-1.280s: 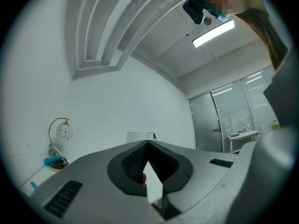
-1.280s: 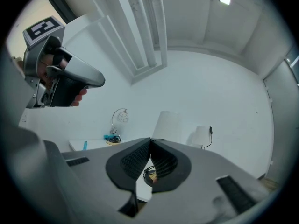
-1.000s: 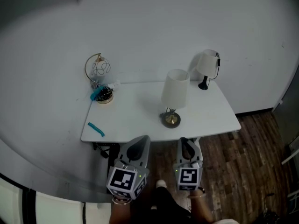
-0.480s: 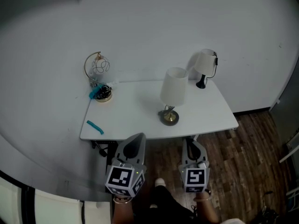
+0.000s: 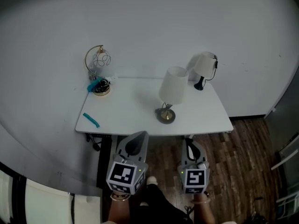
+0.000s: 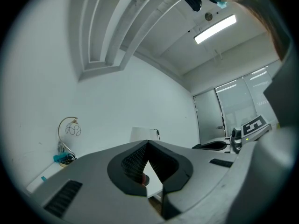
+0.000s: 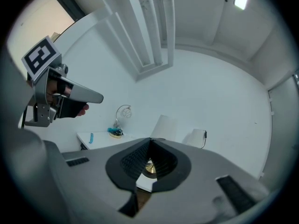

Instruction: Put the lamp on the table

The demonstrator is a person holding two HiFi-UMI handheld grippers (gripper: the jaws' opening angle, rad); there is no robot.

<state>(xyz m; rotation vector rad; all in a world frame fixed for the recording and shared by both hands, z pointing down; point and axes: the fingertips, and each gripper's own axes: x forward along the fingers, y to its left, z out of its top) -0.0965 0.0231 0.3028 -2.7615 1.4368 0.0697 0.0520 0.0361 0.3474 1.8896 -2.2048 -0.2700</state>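
Note:
The lamp [image 5: 172,87] with a white shade and a brass foot [image 5: 165,116] stands upright on the white table [image 5: 126,120], near its front edge. Both grippers hover in front of the table, below its edge and apart from the lamp. My left gripper [image 5: 142,135] is shut and holds nothing. My right gripper [image 5: 187,140] is also shut and empty. In the right gripper view the shade [image 7: 164,125] shows above the closed jaws and the brass foot [image 7: 150,169] behind them. The left gripper view shows the shade [image 6: 142,133] just over its closed jaws.
A second small white lamp [image 5: 204,66] on a black stem stands at the table's back right corner. A gold wire ornament [image 5: 97,64] with a teal bundle sits back left. A teal strip [image 5: 90,120] lies at the front left. Dark wooden floor [image 5: 252,162] lies to the right.
My right gripper has drawn back a little from the table's front edge. The view has shifted slightly. The lamp and the left gripper have stayed put.

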